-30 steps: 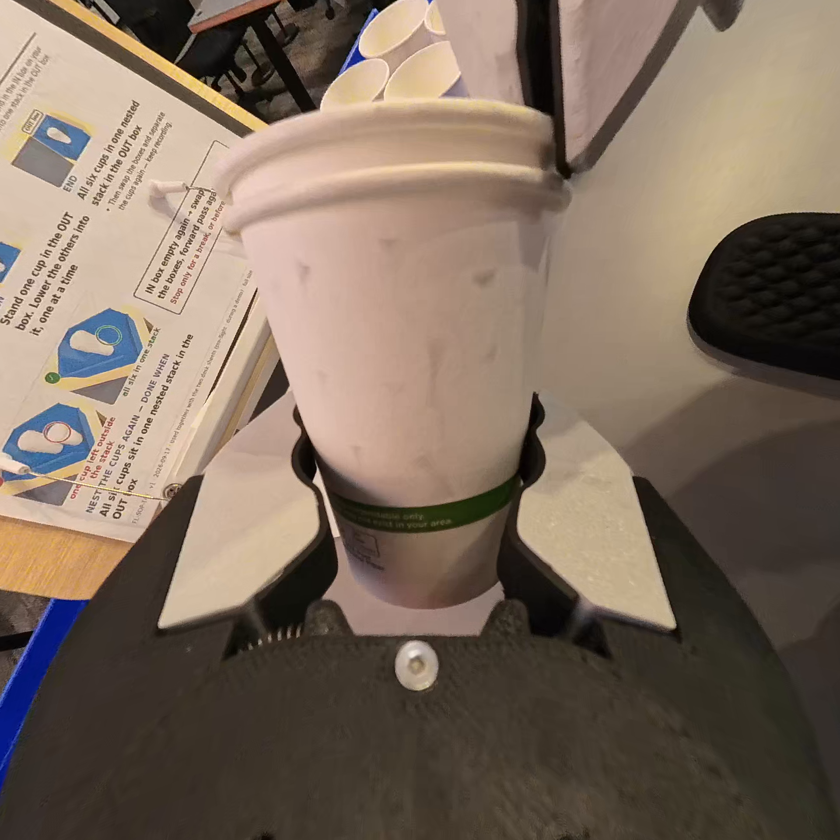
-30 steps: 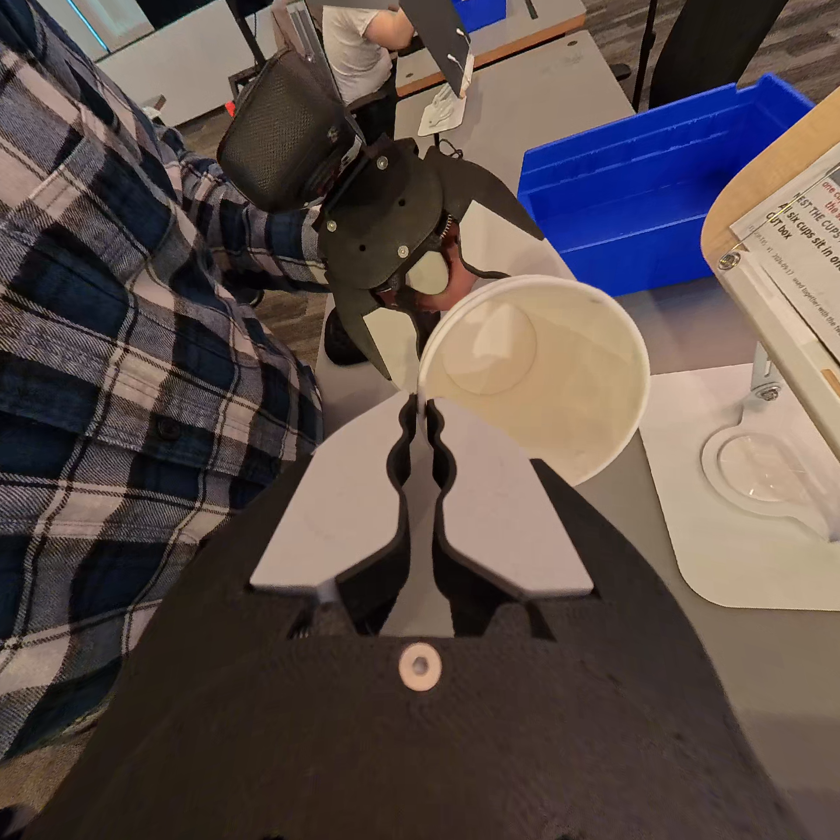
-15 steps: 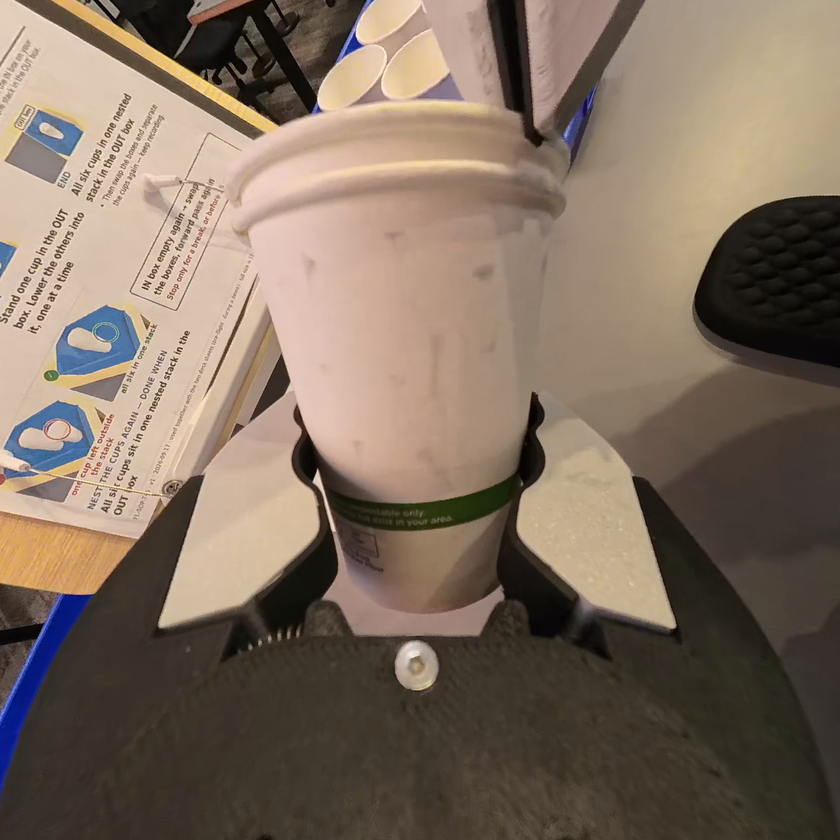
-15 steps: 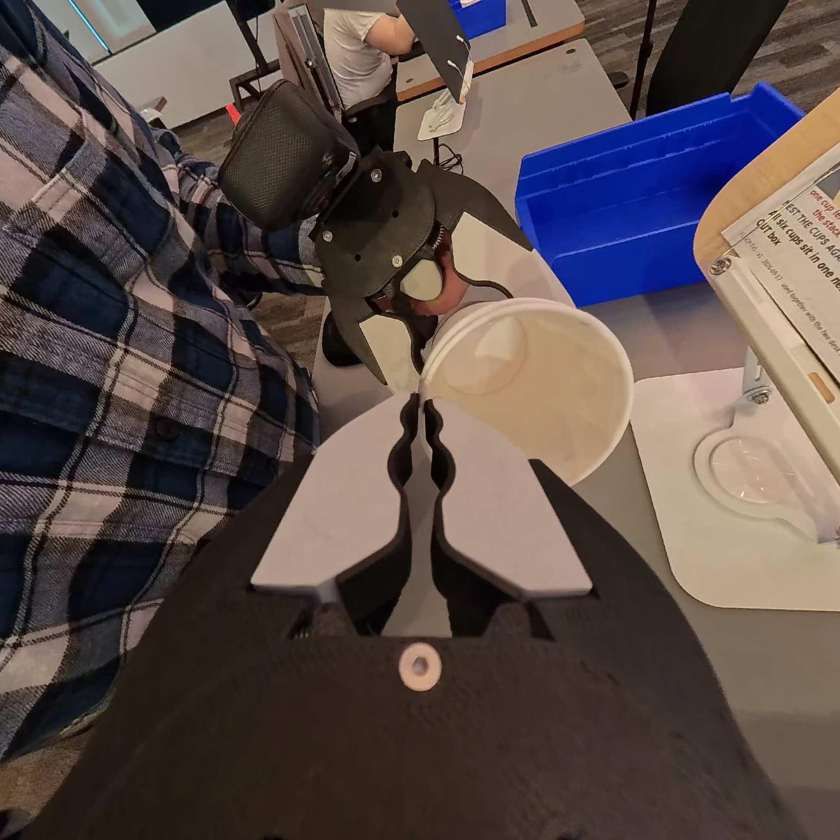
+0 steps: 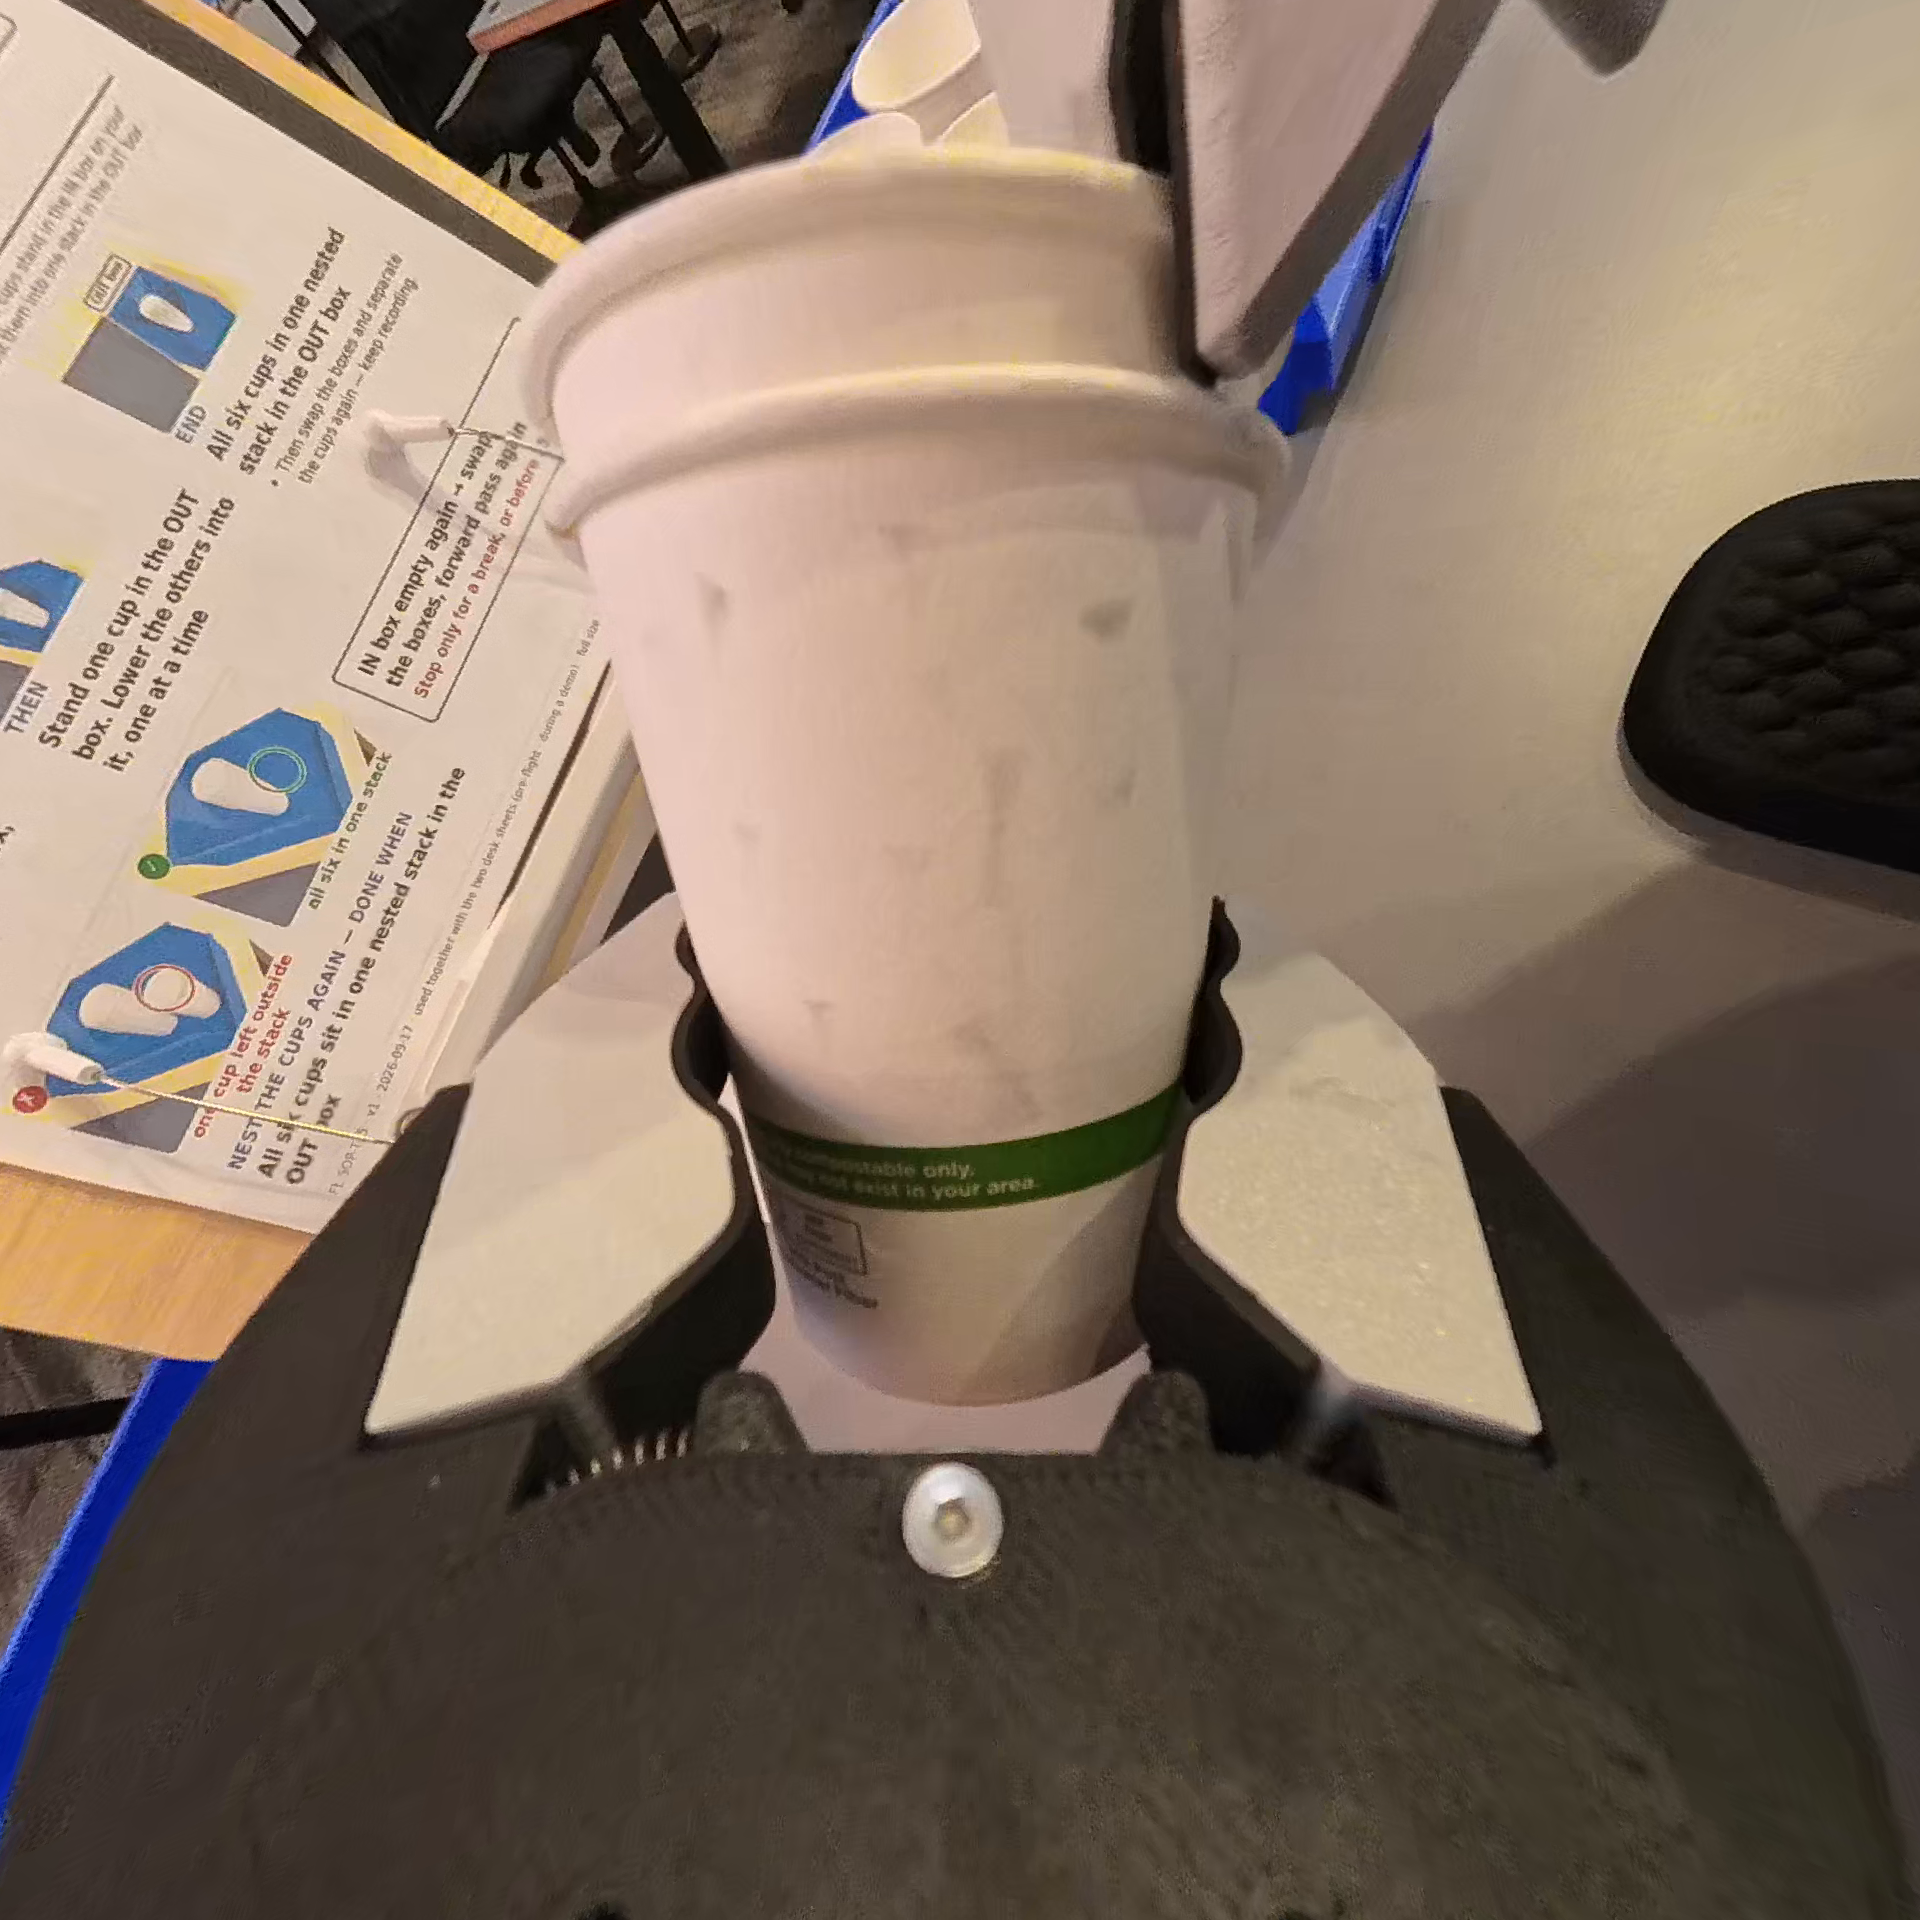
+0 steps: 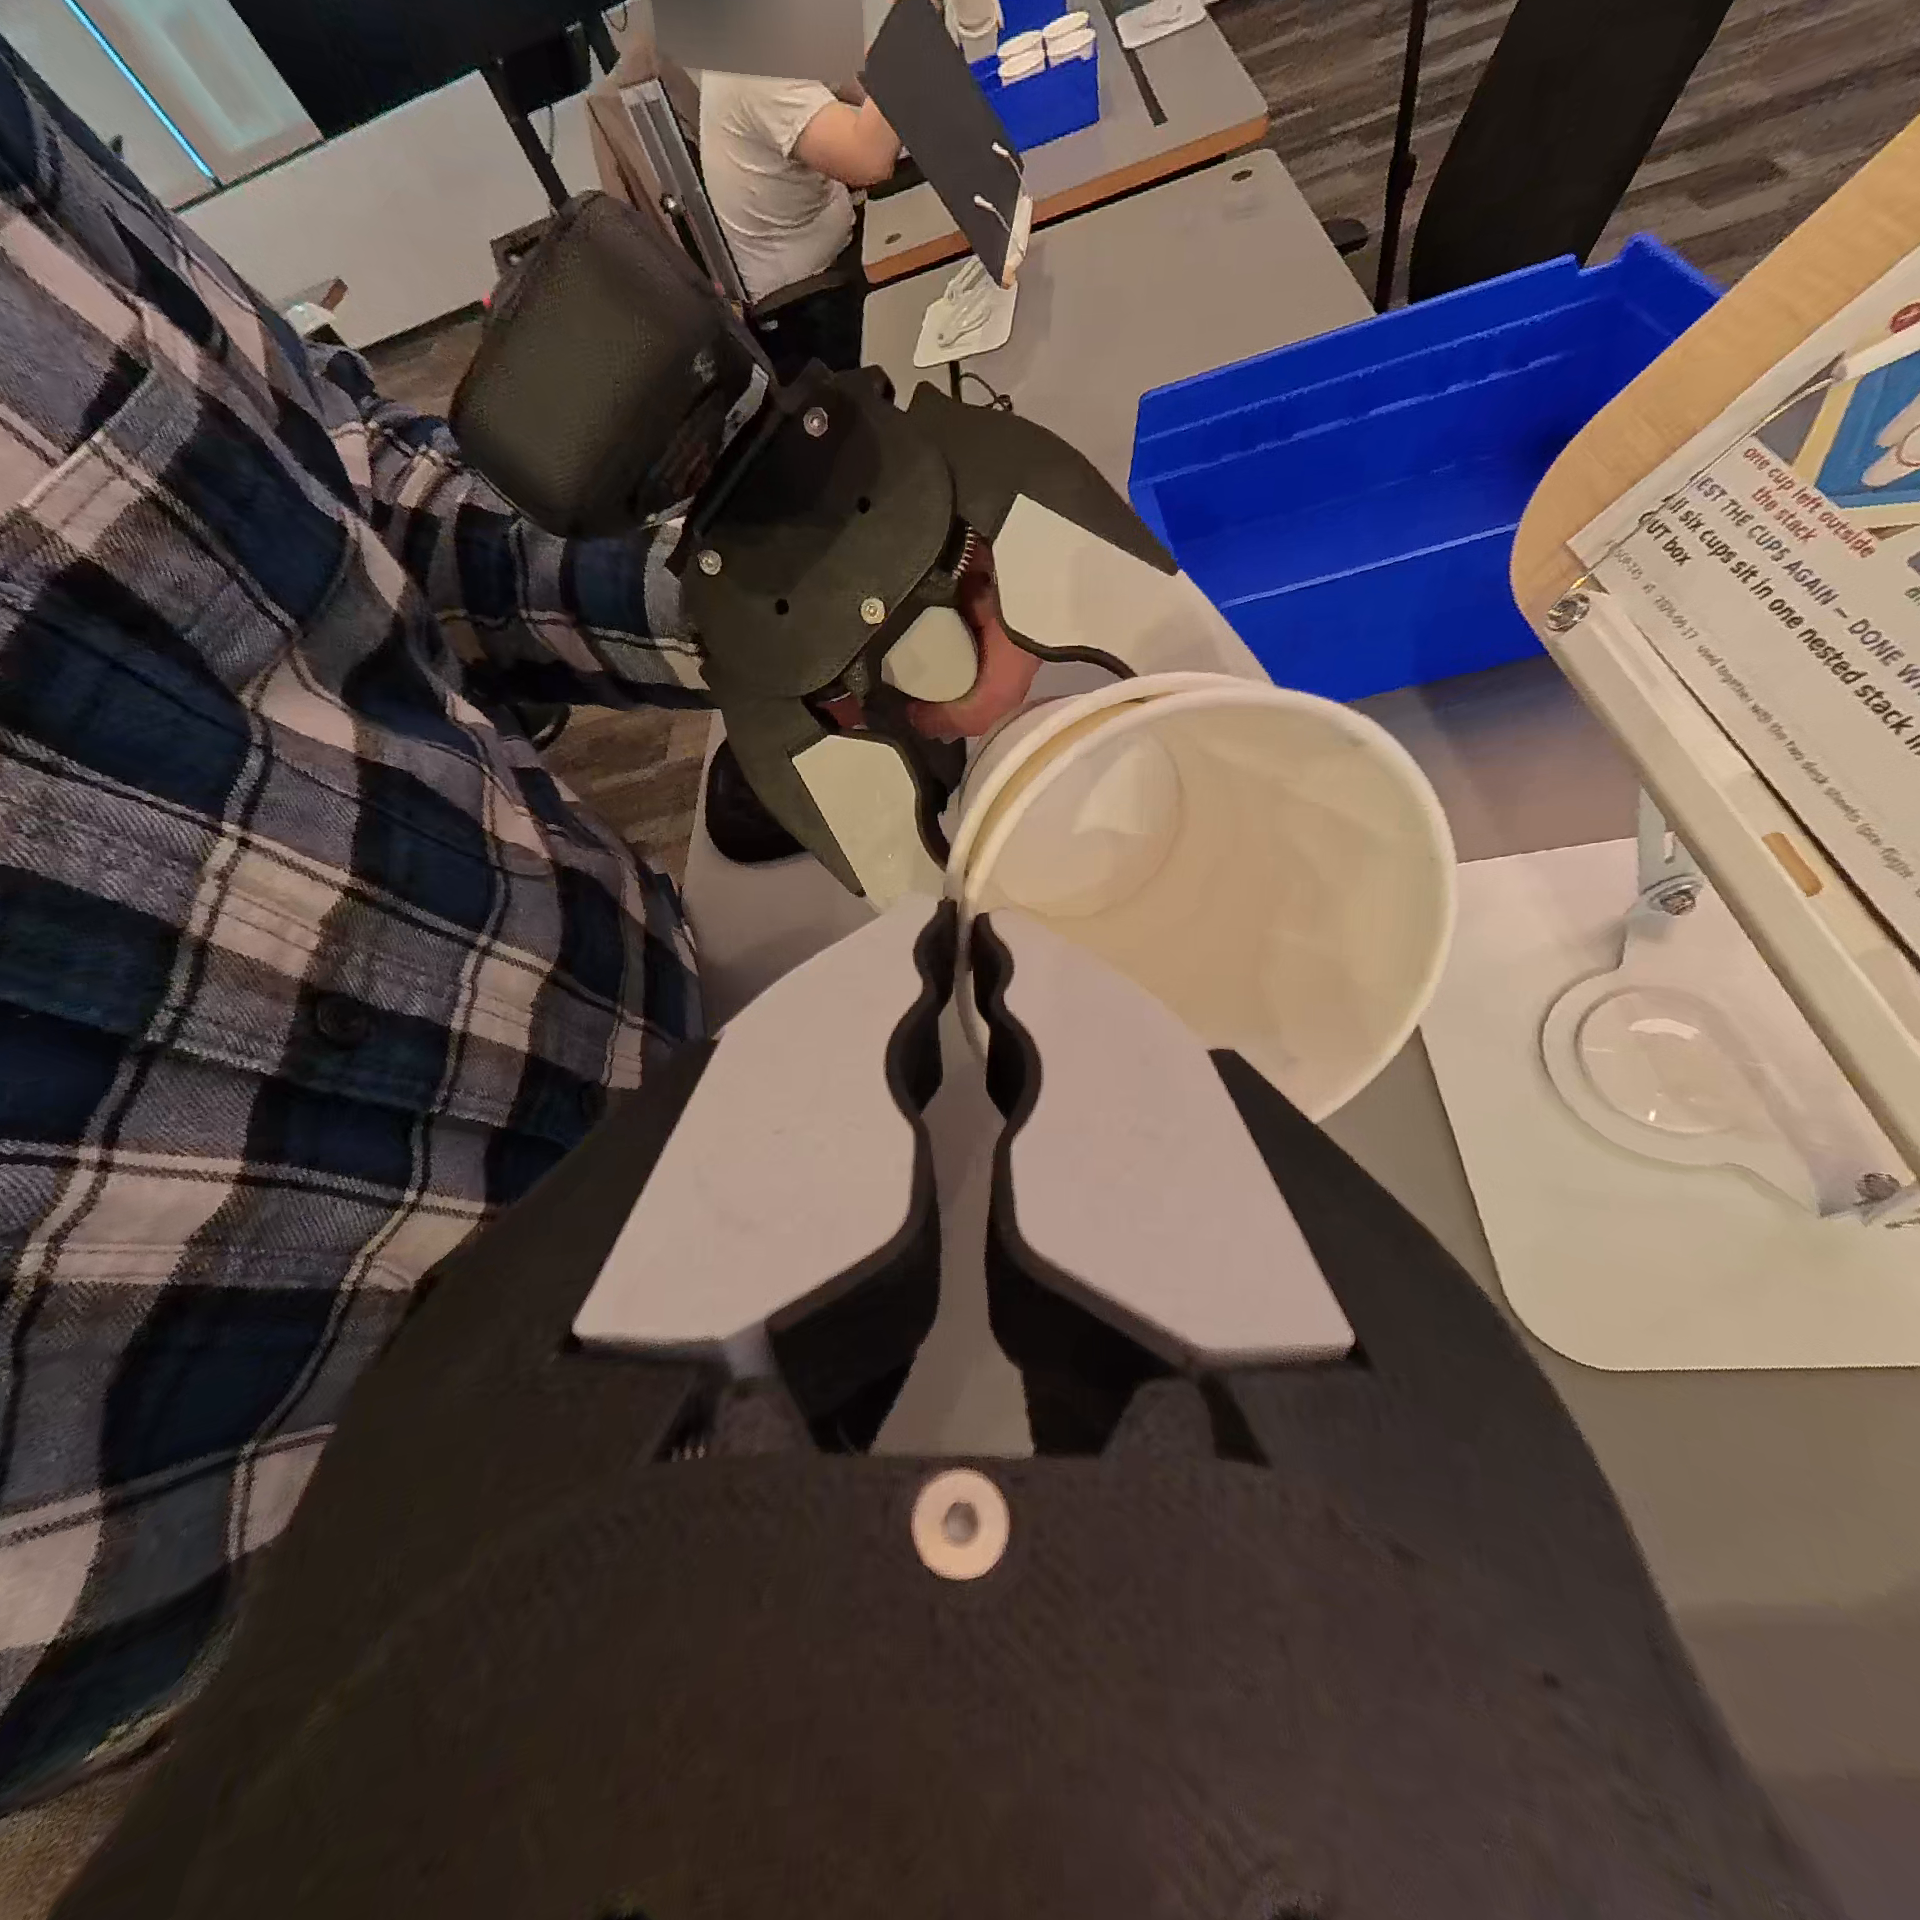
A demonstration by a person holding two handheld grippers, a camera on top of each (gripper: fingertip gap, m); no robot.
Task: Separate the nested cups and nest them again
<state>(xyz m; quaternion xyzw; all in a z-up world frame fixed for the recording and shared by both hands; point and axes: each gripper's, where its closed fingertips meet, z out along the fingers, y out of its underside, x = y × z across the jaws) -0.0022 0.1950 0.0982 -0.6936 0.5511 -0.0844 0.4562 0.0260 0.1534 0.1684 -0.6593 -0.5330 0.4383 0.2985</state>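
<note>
Two nested white paper cups lie between my grippers. In the left wrist view, my left gripper [image 5: 956, 987] is shut on the outer cup [image 5: 914, 779], with both pads pressing its sides just above the green band. The inner cup [image 5: 852, 270] sticks partly out of it. My right gripper [image 5: 1184, 343] comes in from the top and pinches that inner cup's rim. In the right wrist view, my right gripper [image 6: 961, 925] is shut on the wall of the inner cup [image 6: 1247, 914]. The outer cup's rim [image 6: 1039, 717] shows just behind it. The left gripper [image 6: 977, 717] holds the base end.
A blue bin [image 6: 1351, 499] stands on the grey table beyond the cups. An instruction sheet [image 5: 208, 623] sits on a tilted stand [image 6: 1766, 831] with a white base plate [image 6: 1558, 1247]. More white cups [image 5: 914, 73] show at the top. A plaid sleeve [image 6: 208, 727] is on the left and a black armrest [image 5: 1787, 675] on the right. Spacing between my two grippers at the tips: around 8 centimetres.
The inner cup has slid a little way out of the outer cup, and the gap between the two rims has widened. Both grips have held.
</note>
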